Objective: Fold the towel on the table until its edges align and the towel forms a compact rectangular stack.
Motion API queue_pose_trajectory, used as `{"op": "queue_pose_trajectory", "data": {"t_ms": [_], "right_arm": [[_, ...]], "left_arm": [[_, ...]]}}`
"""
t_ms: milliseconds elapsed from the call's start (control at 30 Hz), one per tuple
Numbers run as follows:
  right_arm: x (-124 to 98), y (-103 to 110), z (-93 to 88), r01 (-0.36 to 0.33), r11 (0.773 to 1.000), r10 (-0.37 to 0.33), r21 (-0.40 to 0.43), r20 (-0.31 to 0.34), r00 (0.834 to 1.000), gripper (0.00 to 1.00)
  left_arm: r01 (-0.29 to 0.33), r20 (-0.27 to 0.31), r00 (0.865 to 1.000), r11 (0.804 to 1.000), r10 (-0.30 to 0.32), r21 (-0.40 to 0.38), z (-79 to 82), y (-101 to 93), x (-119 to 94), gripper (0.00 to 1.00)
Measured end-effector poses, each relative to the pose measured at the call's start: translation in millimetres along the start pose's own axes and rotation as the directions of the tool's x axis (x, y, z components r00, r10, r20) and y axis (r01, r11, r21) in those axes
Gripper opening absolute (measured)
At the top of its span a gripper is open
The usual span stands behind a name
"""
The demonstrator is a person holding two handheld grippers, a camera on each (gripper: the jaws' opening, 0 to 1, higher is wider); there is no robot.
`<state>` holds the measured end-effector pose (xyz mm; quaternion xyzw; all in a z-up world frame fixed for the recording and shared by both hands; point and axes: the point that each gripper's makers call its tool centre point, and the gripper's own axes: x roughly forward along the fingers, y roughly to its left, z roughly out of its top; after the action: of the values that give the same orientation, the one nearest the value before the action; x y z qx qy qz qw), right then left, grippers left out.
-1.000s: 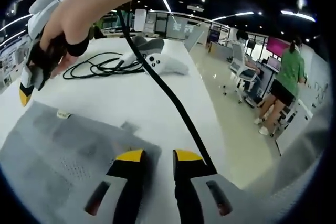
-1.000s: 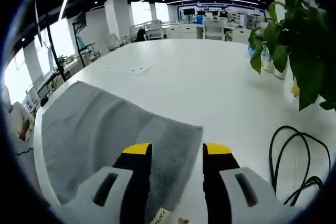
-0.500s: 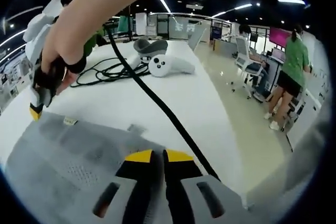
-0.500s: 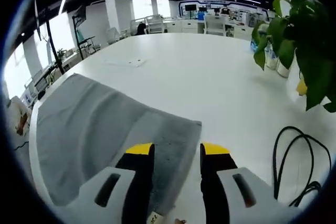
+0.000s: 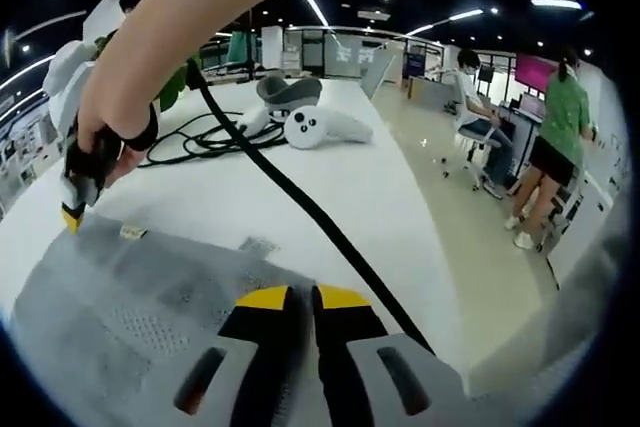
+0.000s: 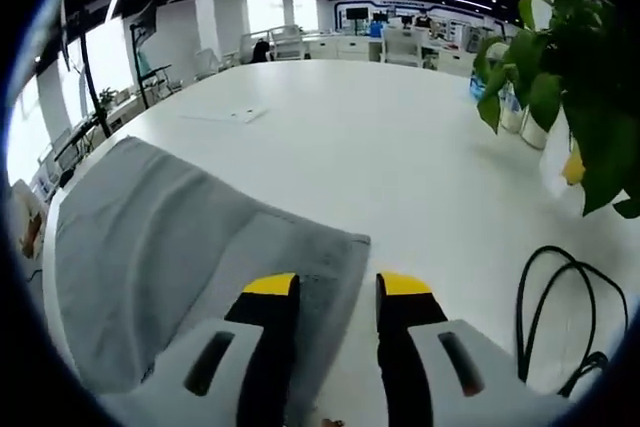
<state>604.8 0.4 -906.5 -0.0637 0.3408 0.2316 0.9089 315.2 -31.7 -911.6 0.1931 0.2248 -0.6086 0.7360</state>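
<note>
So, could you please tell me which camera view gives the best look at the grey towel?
The right gripper view: the grey towel spreads across the white table, with its far edge and one corner visible. The left gripper view shows a smaller part of the towel, partly behind the left gripper, whose jaws are shut on its edge.

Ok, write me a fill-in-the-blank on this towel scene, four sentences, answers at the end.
1. The towel on the white table is ___ in colour.
2. The left gripper has its jaws ___ on the towel's edge.
3. The right gripper has its jaws ___, one either side of the towel's edge.
4. In the right gripper view, a leafy ___ stands at the table's right side.

Missing words: grey; shut; open; plant
</note>
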Motion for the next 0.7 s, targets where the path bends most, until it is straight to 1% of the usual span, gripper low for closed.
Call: {"op": "queue_pose_trajectory", "data": {"t_ms": [33, 67, 100, 133, 167, 200, 233, 267, 333, 367, 400, 433, 567, 633, 667, 700], "right_arm": [[0.7, 0.1, 0.5, 0.001, 1.0, -0.001, 0.0, 0.001, 1.0, 0.3], [2.0, 0.2, 0.9, 0.003, 1.0, -0.002, -0.003, 0.002, 1.0, 0.29], [3.2, 0.1, 0.9, 0.004, 1.0, -0.004, -0.003, 0.003, 1.0, 0.29], [3.5, 0.1, 1.0, 0.005, 1.0, -0.005, -0.003, 0.004, 1.0, 0.29], [4.5, 0.2, 0.7, 0.005, 1.0, -0.005, -0.002, 0.003, 1.0, 0.29], [5.1, 0.3, 0.2, 0.005, 1.0, -0.005, -0.002, 0.002, 1.0, 0.29], [5.7, 0.1, -0.2, 0.007, 1.0, -0.007, -0.001, 0.002, 1.0, 0.29], [6.0, -0.3, -0.1, 0.008, 1.0, -0.008, -0.001, 0.003, 1.0, 0.29], [6.8, -1.1, 0.7, 0.009, 1.0, -0.009, 0.0, 0.008, 1.0, 0.29], [7.2, -1.6, 1.0, 0.009, 1.0, -0.009, -0.002, 0.008, 1.0, 0.29], [7.8, -2.2, 1.6, 0.008, 1.0, -0.008, -0.006, 0.008, 1.0, 0.29], [8.2, -2.3, 1.8, 0.007, 1.0, -0.007, -0.007, 0.008, 1.0, 0.28], [10.8, -2.7, 3.7, 0.008, 1.0, -0.008, -0.008, 0.021, 1.0, 0.25], [11.9, -0.1, 4.5, -0.001, 1.0, 0.002, -0.014, 0.027, 1.0, 0.21], [12.2, 1.2, 4.1, -0.006, 1.0, 0.006, -0.015, 0.026, 1.0, 0.19], [12.7, 3.6, 4.0, -0.019, 1.0, 0.019, -0.016, 0.026, 0.999, 0.16]], "left_arm": [[0.016, 0.005, 1.0, 1.0, -0.016, -0.016, 0.6, -2.3, 0.8, 0.14], [0.028, 0.008, 1.0, 1.0, -0.028, -0.014, 1.2, -4.1, 1.3, 0.17], [0.034, 0.012, 0.999, 0.999, -0.034, 0.008, 1.7, -6.1, 2.2, 0.19], [0.032, 0.012, 0.999, 0.998, -0.033, 0.048, 2.0, -6.4, 3.0, 0.2], [0.021, 0.004, 1.0, 0.993, -0.022, 0.116, 0.5, -6.4, 3.3, 0.2], [0.017, 0.016, 1.0, 0.996, -0.019, 0.087, 2.1, -8.8, 4.6, 0.2], [0.015, 0.016, 1.0, 0.998, -0.016, 0.069, 2.0, -7.5, 4.8, 0.2], [0.01, 0.017, 1.0, 0.998, -0.011, 0.063, 2.3, -6.2, 5.3, 0.2], [-0.014, 0.017, 1.0, 0.998, 0.013, 0.067, 2.6, -3.5, 5.9, 0.16], [-0.036, 0.015, 0.999, 0.996, 0.035, 0.079, 2.2, -0.7, 5.4, 0.13], [-0.05, 0.022, 0.999, 0.995, 0.048, 0.092, 4.1, 2.3, 5.9, 0.09], [-0.038, 0.018, 0.999, 0.996, 0.037, 0.077, 3.3, 1.1, 6.4, 0.08], [-0.039, 0.019, 0.999, 0.998, 0.038, 0.052, 3.3, 2.8, 6.6, 0.07], [-0.049, 0.02, 0.999, 0.999, 0.049, 0.004, 3.3, 4.5, 5.8, 0.05], [-0.043, 0.022, 0.999, 0.998, 0.044, -0.046, 3.2, 4.4, 5.3, 0.04], [-0.044, 0.022, 0.999, 0.997, 0.045, -0.066, 3.3, 5.2, 4.8, 0.04]]}}
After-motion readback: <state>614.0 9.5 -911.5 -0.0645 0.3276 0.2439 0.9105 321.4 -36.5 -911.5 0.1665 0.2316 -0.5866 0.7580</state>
